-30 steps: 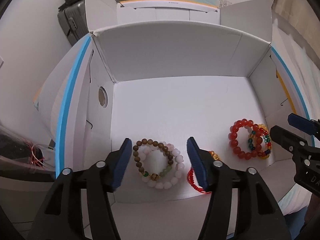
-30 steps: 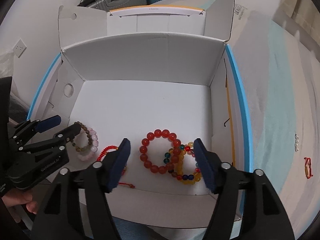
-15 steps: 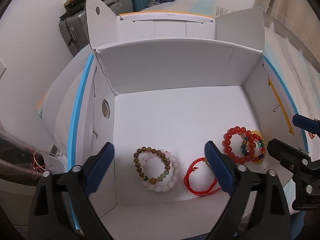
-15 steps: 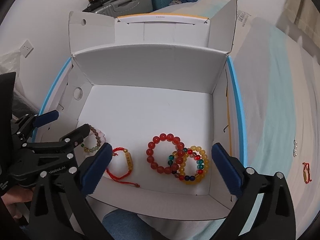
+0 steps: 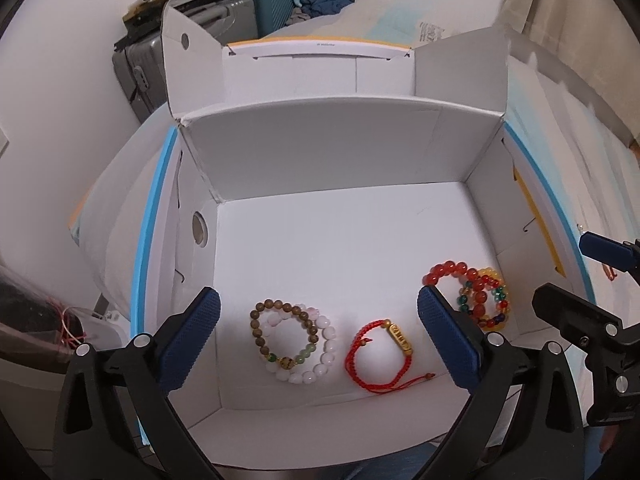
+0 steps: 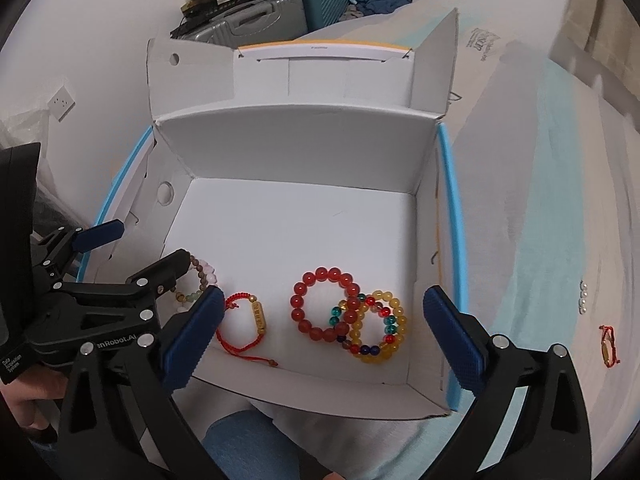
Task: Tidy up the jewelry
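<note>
An open white cardboard box (image 5: 340, 160) (image 6: 296, 148) holds several bracelets along its near edge. A brown bead bracelet (image 5: 256, 322) overlaps a pale pink one (image 5: 326, 354). A red cord bracelet with a gold charm (image 5: 384, 350) (image 6: 250, 322) lies in the middle. A red bead bracelet (image 6: 324, 304) overlaps a yellow multicoloured one (image 6: 380, 328) at the right. My left gripper (image 5: 318, 338) is open and empty above the near edge. My right gripper (image 6: 324, 330) is open and empty above the red beads.
Outside the box on the bed cover lie another red cord bracelet (image 6: 610, 346) and a short string of white pearls (image 6: 583, 296). Suitcases (image 5: 188, 44) stand behind the box against the wall. A wall socket (image 6: 61, 101) is at the left.
Both grippers have opened wide and drawn back and up from the box. The left one let go of the red cord bracelet, which now lies in full view.
</note>
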